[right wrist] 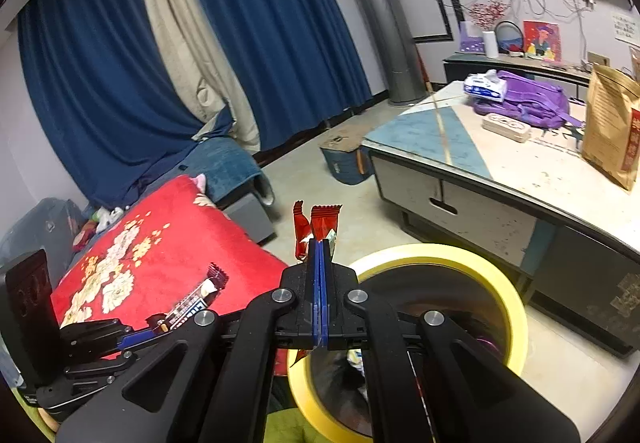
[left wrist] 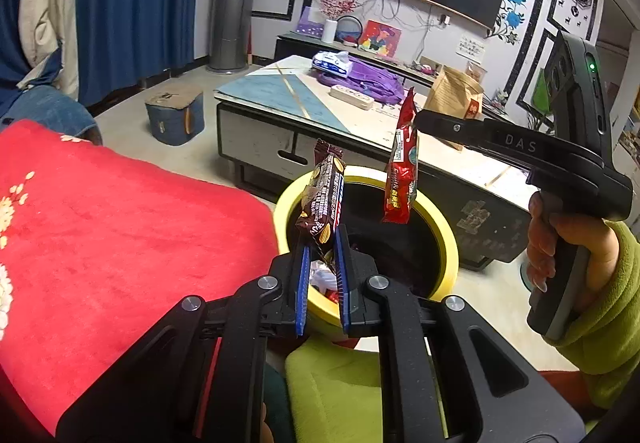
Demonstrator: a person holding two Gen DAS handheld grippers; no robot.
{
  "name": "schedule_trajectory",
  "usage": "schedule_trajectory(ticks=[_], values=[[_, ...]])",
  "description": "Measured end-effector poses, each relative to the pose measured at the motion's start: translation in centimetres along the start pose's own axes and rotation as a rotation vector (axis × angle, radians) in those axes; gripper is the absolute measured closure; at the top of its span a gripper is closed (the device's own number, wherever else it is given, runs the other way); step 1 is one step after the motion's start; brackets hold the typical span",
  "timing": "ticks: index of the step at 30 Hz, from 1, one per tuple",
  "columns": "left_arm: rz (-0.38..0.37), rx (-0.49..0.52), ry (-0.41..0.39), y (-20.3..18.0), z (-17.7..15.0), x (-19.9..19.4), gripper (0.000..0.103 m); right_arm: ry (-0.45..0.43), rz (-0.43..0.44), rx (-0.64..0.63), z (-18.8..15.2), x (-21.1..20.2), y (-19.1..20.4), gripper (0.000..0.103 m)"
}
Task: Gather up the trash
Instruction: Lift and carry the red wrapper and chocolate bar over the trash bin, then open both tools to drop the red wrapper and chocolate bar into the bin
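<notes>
1. My left gripper [left wrist: 322,239] is clamped nearly closed on a dark brown plastic snack wrapper [left wrist: 323,196], whose lower end sits between the blue pads while the rest stands up above them.
2. That wrapper hangs over the near-left rim of the round yellow-rimmed trash bin with a black inside [left wrist: 440,227], with the bin's open mouth just beyond it.
3. My right gripper [right wrist: 320,249] is fully closed on a red foil snack wrapper [right wrist: 320,225]; in the left wrist view the wrapper [left wrist: 402,163] dangles from the fingertips above the far side of the bin mouth.
4. The two wrappers are apart, with open air between them over the bin.
5. Some crumpled wrappers already lie inside the bin.
6. A red flowered blanket [left wrist: 120,235] borders the bin on the left, its edge just beside the yellow rim.
7. The low grey-and-blue counter with a drawer [left wrist: 280,103] stands close behind the bin; bare floor lies between them.
8. On the counter, well away from the bin, lie a purple cloth backpack [left wrist: 368,77] and a brown paper bag [left wrist: 452,91].
</notes>
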State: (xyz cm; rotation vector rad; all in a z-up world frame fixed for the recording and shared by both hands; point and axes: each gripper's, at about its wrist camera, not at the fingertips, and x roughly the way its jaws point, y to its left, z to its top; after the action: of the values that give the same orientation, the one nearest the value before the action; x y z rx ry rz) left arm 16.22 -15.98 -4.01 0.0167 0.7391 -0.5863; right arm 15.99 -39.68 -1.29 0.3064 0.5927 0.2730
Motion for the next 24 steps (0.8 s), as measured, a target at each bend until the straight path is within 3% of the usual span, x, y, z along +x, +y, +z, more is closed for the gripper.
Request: schedule_trajectory(ticks=[24], values=[[-0.057,0.089,0.108,-4.1,-0.8,5.6,0.096,0.084,-0.093,0.111,-2.5,0.5,-6.5,0.102]])
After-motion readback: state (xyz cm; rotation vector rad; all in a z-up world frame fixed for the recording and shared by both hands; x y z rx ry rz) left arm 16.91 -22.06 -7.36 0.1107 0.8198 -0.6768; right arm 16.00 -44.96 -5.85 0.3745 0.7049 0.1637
